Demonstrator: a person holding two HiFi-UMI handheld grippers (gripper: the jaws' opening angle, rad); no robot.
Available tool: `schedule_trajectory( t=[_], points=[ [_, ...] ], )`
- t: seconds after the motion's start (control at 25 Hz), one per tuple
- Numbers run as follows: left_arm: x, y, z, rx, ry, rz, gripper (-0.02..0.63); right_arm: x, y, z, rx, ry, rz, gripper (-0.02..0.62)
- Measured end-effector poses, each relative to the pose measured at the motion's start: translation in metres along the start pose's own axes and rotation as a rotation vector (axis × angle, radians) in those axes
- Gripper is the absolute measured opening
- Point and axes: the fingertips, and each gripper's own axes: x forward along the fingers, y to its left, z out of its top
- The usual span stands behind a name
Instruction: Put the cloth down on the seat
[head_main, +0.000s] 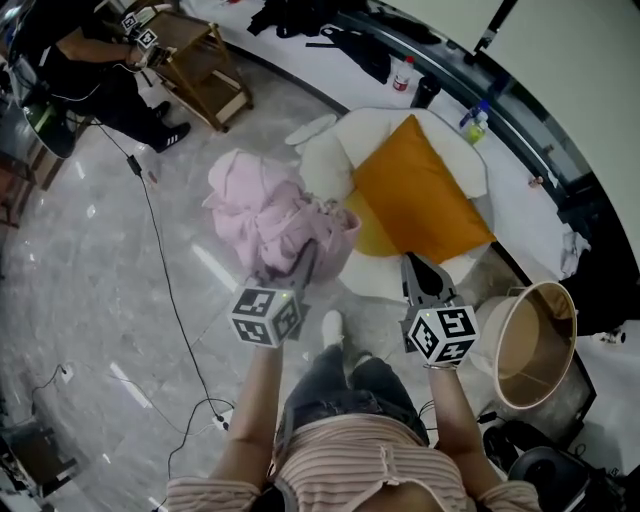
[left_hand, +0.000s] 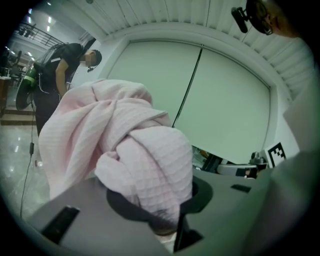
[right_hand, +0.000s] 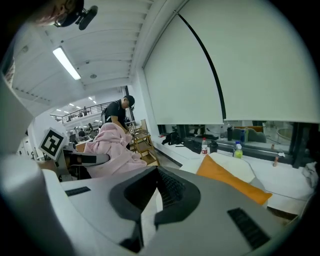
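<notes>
A bunched pink cloth (head_main: 262, 205) hangs over the floor, left of the seat, and my left gripper (head_main: 303, 262) is shut on its lower folds. In the left gripper view the cloth (left_hand: 125, 150) fills the middle and is pinched between the jaws of the left gripper (left_hand: 165, 222). The seat (head_main: 325, 160) is a white round chair with an orange cushion (head_main: 420, 185) lying on it. My right gripper (head_main: 413, 268) hovers over the seat's near edge. Its jaws look shut with nothing between them (right_hand: 155, 195). The right gripper view shows the cushion (right_hand: 230, 177) ahead on the right and the cloth (right_hand: 112, 150) to the left.
A round wooden basket (head_main: 535, 345) stands at the right by my arm. A wooden rack (head_main: 205, 65) and a person in black (head_main: 95, 70) are at the far left. Bottles (head_main: 402, 75) sit on the ledge behind the seat. A cable (head_main: 165, 270) runs over the marble floor.
</notes>
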Motion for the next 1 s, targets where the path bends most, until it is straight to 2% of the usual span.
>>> schedule_trajectory(
  t=[0.64, 1.0],
  points=[
    [0.093, 0.040, -0.035, -0.016, 0.104, -0.013, 0.106, 0.085, -0.033, -0.025, 0.035, 0.084, 0.007, 0.008],
    [0.170, 0.051, -0.077, -0.012, 0.157, -0.026, 0.106, 0.147, -0.062, -0.067, 0.022, 0.151, 0.064, 0.008]
  ],
)
